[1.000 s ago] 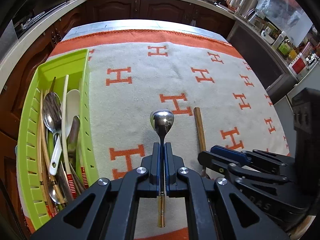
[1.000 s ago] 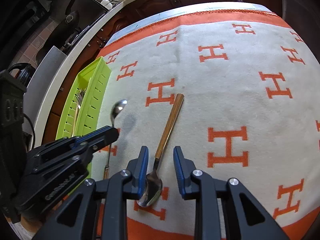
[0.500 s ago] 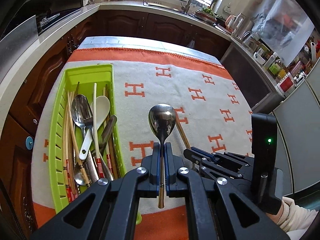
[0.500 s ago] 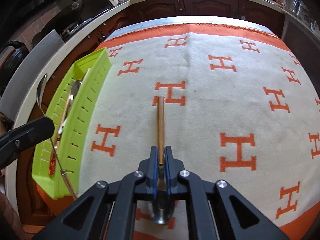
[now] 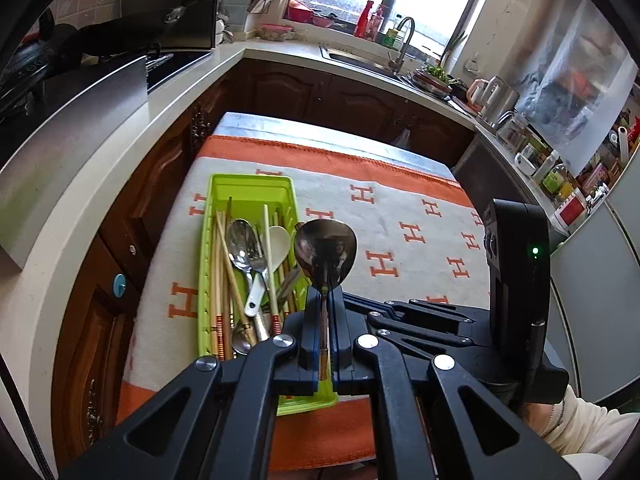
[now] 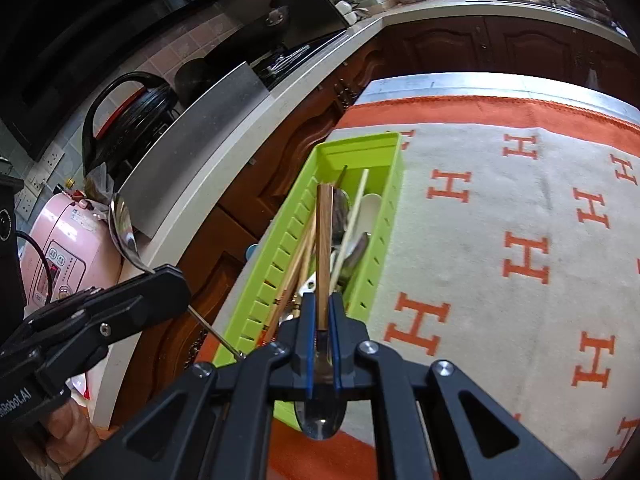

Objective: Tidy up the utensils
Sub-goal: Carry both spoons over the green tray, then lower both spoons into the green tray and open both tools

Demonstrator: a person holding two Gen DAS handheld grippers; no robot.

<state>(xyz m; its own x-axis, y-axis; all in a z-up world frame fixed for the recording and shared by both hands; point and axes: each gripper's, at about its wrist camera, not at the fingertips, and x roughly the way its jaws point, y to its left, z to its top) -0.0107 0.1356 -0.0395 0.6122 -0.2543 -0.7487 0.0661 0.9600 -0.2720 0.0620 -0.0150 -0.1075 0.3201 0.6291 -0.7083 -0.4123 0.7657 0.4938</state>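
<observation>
My left gripper (image 5: 324, 308) is shut on a steel spoon (image 5: 326, 250), bowl pointing forward and up, held in the air above the near end of the green utensil tray (image 5: 248, 186). The right gripper (image 6: 323, 312) is shut on a wooden-handled spoon (image 6: 323, 240); the handle points forward over the tray (image 6: 360, 144) and its steel bowl hangs below the fingers. In the tray lie several chopsticks, a white spoon (image 5: 276, 244) and steel spoons (image 5: 240, 240). The left gripper (image 6: 160, 284) with its spoon (image 6: 122, 232) shows at the left of the right wrist view.
The tray stands on the left edge of a white and orange cloth (image 5: 400, 232) patterned with H shapes. Kitchen counters (image 5: 192, 80) and dark cabinets ring the table. A pink appliance (image 6: 64, 248) and a black pot (image 6: 132, 112) sit on the left counter. The right gripper's body (image 5: 512, 280) is close beside the left.
Both grippers rose off the cloth and swung left toward the tray. The right gripper closed on the wooden-handled spoon and lifted it. The left kept its steel spoon throughout.
</observation>
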